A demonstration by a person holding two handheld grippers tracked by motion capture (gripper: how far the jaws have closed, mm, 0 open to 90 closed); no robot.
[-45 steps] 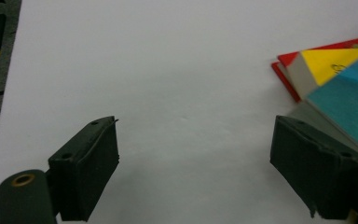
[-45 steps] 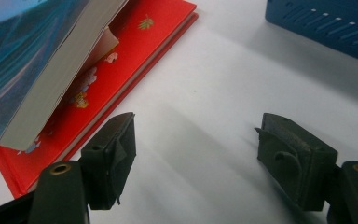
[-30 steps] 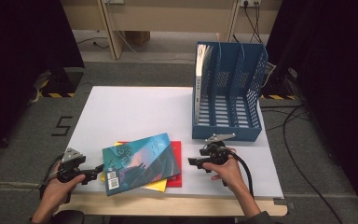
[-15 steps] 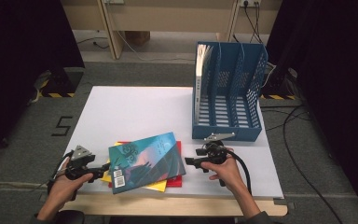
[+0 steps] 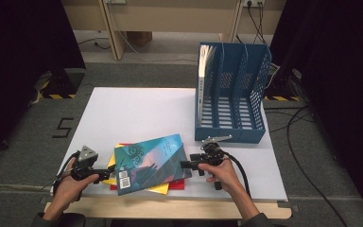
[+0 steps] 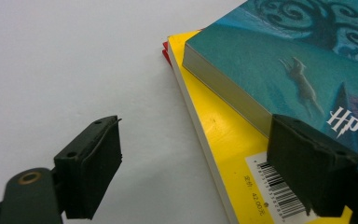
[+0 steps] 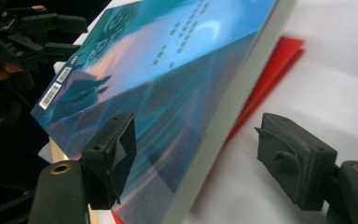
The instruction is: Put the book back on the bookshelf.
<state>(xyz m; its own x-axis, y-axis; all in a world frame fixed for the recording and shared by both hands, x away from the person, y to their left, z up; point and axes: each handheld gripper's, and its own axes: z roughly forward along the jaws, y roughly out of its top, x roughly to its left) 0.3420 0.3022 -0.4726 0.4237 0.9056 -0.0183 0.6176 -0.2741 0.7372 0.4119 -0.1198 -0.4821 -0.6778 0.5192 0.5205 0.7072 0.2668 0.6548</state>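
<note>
— At the surface's near edge, the teal book (image 5: 150, 163) tops the stack; my right claw (image 7: 200, 154) and left claw (image 6: 191, 163) straddle its edges, unclamped.
— Risk?
— I'd say squeezing unevenly drags the yellow book (image 6: 223, 140) along

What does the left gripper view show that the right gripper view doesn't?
Left gripper view alone: the flat yellow book under the top one, with its price barcode, and the page edge of the thick teal paperback book with a running animal on its cover.

Right gripper view alone: the thin red book poking out from below, the other hand's gripper at the far corner, and the table's near edge.

Both: the teal paperback on the stack, the white table, and each camera's own black jaws standing apart, one jaw over the stack and one off it, pressing nothing.
</note>
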